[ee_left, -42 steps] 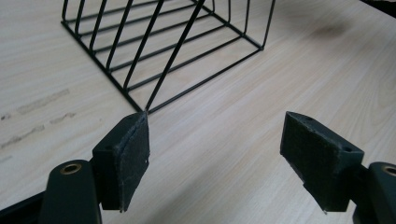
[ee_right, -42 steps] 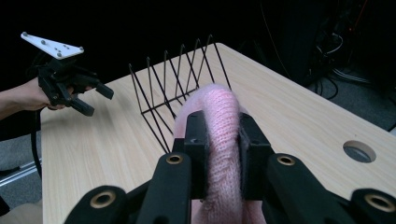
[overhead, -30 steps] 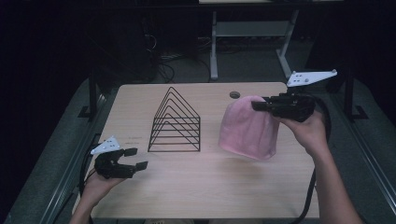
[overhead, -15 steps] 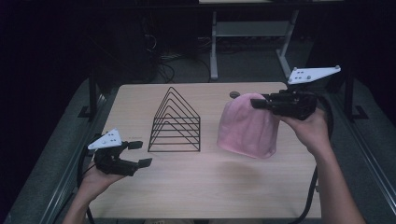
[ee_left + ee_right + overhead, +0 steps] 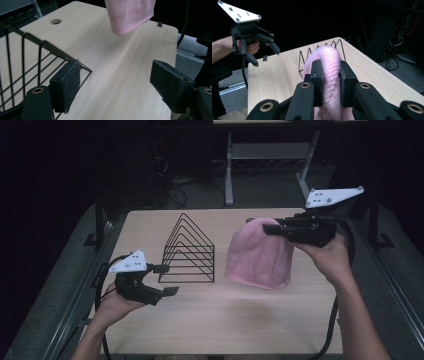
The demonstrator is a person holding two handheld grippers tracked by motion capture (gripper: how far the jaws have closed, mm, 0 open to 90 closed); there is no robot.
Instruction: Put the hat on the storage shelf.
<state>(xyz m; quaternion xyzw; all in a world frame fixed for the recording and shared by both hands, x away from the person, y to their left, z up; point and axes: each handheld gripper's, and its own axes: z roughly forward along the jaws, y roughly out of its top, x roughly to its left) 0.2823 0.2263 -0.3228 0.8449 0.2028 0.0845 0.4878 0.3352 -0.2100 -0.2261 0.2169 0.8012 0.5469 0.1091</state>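
A pink knitted hat [image 5: 258, 254] hangs above the right half of the table, its crown pinched by my right gripper [image 5: 269, 228], which is shut on it. The right gripper view has the pink knit [image 5: 329, 75] squeezed between both black pads. A black wire rack [image 5: 189, 251] of nested triangles stands at the table's middle. My left gripper [image 5: 166, 280] hovers open at the rack's front left corner, nothing between its pads. In the left gripper view the rack [image 5: 30, 57] lies at the left and the hat's hem [image 5: 130, 17] hangs at the top.
The wooden table [image 5: 220, 320] has a round cable hole [image 5: 55, 21] near its far edge. Behind it stand a metal stand's legs [image 5: 230, 170] and cables on the dark floor. Metal rails run along both table sides.
My left gripper has risen off the table and moved right, toward the rack's front corner. The right gripper has lifted the hat slightly.
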